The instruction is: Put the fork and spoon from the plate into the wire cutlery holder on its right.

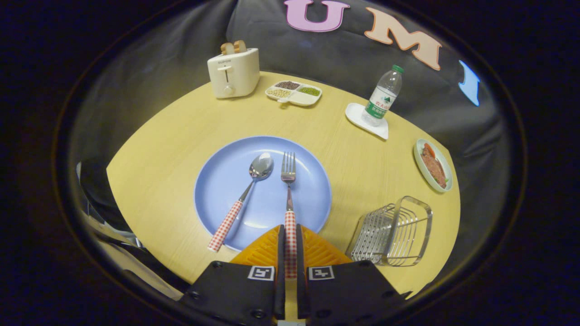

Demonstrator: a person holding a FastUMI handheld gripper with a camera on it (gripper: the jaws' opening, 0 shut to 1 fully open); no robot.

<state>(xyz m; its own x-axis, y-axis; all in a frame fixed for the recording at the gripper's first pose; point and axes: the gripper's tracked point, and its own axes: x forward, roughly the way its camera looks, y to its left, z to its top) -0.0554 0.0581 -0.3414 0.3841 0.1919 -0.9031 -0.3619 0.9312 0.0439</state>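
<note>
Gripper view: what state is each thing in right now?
Gripper: jaws shut on fork handle.
Fork: lying on blue plate, handle gripped.
Spoon: lying on plate, free.
Wire cutlery holder: empty.
Toaster: bread in slots.
Water bottle: upright, capped.

A pale wooden table [181, 136] with a curved far edge stands before a wall of black cloth [149, 59], which hangs in soft folds and catches a faint sheen of overhead light. The tabletop is evenly lit, its fine grain running across. Beside the table's near left edge lies a dim, shadowed area too dark to make out.
</note>
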